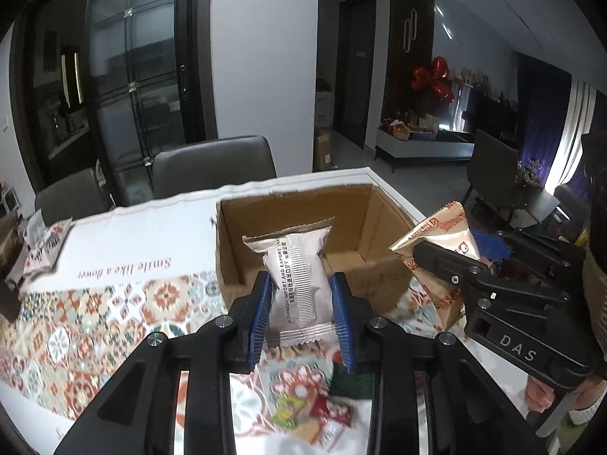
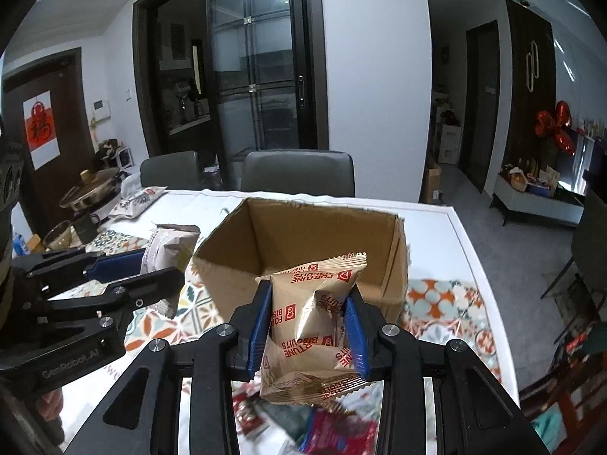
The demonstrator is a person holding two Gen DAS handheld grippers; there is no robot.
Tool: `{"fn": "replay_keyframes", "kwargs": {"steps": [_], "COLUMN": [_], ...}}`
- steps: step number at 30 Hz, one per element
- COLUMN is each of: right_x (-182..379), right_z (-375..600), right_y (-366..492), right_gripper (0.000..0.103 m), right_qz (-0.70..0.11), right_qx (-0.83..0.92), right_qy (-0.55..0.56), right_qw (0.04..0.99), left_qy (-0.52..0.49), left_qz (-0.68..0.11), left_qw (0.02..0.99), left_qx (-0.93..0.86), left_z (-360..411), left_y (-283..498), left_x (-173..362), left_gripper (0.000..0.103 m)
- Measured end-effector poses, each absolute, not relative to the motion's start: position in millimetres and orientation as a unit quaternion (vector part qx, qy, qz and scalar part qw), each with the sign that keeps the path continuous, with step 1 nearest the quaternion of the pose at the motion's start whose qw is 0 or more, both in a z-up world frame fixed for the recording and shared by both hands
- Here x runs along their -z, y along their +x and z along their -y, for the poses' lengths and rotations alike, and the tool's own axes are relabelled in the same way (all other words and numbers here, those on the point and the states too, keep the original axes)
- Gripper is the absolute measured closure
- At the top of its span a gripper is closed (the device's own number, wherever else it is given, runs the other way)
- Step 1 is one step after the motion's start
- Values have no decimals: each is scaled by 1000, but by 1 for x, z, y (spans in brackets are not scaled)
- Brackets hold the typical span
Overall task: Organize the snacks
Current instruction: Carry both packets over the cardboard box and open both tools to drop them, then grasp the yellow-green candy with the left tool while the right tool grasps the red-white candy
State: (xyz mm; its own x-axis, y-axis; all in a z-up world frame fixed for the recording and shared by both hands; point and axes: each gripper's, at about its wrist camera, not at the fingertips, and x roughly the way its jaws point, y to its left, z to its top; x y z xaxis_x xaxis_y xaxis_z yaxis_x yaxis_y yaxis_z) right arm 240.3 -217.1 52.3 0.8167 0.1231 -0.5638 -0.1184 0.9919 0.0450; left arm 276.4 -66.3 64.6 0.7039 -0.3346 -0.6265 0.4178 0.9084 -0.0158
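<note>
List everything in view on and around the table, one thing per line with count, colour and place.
cardboard box: one, brown, open-topped, on the table ahead of both grippers
white snack packet: one, silvery white, upright in the left gripper
Fortune Biscuits packet: one, tan with red print, in the right gripper
loose snacks: a small pile, red, green and yellow, on the table below the grippers
tablecloth: one, white with an orange and teal tile pattern, covering the table
chairs: two, grey, at the far side
pot: one, metal, far left
left gripper: black, blue pads, shut on the white packet
right gripper: black, blue pads, shut on the biscuits
</note>
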Motion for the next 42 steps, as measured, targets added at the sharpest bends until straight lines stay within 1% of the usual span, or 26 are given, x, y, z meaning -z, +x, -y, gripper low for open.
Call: {"fn": "replay_keyframes", "kwargs": {"steps": [7,15,17,18,19,20,21,22,24,25,27,30,33,42], "right_x": [-62,-63,-63,-62,-62,-61,-60,-59,-59,-59,-59,-59,-58,-48], "right_z": [222,232,234,233,234,234,232,232,233,234,233,230,228,215], "right_y": [280,322,332,335,339,341,343,343,338,334,325,307,290,245], "right_gripper": [65,65,65,65,63,59,46,37,37,37,37,37,34,33], "right_qz": [-301,-311,-315,-317,-319,-318,-321,-324,-316,-312,-315,-310,-303,-291], "right_qx": [-69,-59,-60,-60,-58,-55,-51,-40,-24,-23,-21,-32,-43,-70], "right_qy": [-3,6,9,11,14,15,12,7,-3,-7,-6,-1,-2,16], "right_qw": [951,949,947,946,946,946,946,945,949,950,949,950,952,954], "left_qy": [70,61,61,61,59,54,48,41,39,40,43,50,57,71], "left_qz": [-324,-365,-374,-377,-377,-376,-376,-376,-371,-366,-348,-330,-312,-289], "left_qw": [924,908,905,905,906,908,910,911,914,916,925,933,939,946], "left_qx": [191,195,193,187,182,174,170,166,161,158,146,137,130,125], "left_z": [74,82,84,84,82,79,75,70,65,63,59,58,53,38], "left_y": [319,362,369,372,374,373,371,368,360,354,337,318,294,246], "left_x": [-67,-56,-52,-51,-51,-51,-51,-52,-54,-57,-63,-69,-70,-61], "left_gripper": [71,70,67,58,48,44,39,39,38,34,31,29,26,24]}}
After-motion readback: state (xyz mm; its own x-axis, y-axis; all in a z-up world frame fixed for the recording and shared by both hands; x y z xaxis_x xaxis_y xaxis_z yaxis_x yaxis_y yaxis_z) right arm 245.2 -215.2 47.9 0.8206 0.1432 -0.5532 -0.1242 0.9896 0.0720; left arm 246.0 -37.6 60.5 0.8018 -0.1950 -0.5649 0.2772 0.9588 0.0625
